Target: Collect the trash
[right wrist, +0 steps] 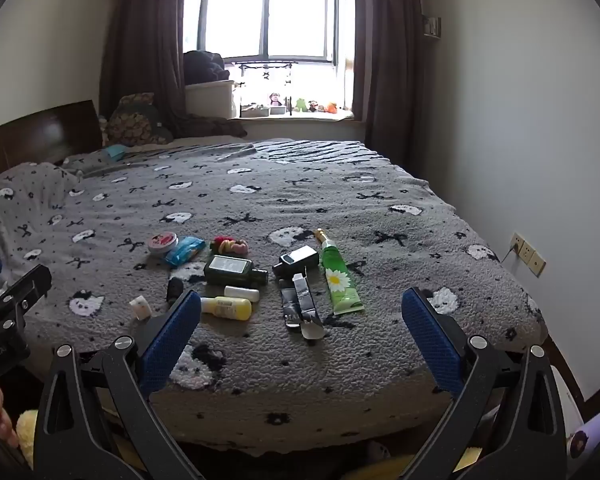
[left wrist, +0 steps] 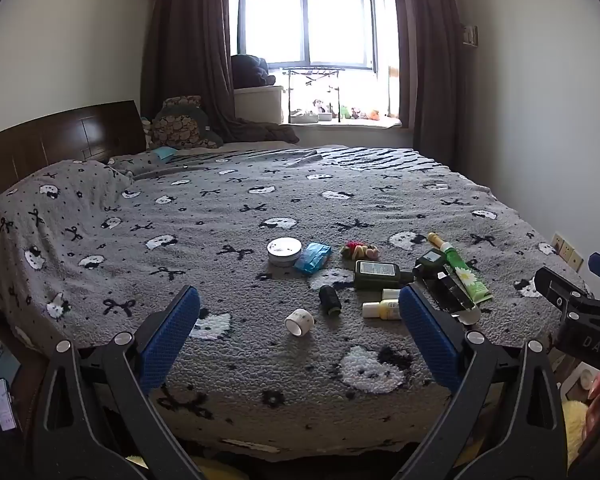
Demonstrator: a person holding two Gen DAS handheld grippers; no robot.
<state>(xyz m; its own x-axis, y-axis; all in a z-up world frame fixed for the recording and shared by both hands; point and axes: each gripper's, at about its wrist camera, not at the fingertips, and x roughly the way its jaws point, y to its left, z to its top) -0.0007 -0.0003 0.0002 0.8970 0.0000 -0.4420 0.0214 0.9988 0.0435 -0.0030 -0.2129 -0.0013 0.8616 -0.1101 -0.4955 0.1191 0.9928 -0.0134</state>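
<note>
Approach step: left tool (left wrist: 299, 322) and right tool (right wrist: 301, 322) both released, empty, short of clutter on bed (right wrist: 380, 200). Next: pick target, probably tube (right wrist: 339, 280), reach forward.

left wrist view: low at the foot of the bed (left wrist: 260, 208), facing the window (left wrist: 304, 28) | right wrist view: just beside it, same heading, same nearness | shared: bed (right wrist: 260, 208), clutter, window (right wrist: 266, 20)

Grey cat-and-bow blanket (right wrist: 300, 208), green daisy tube (right wrist: 338, 280)
</note>
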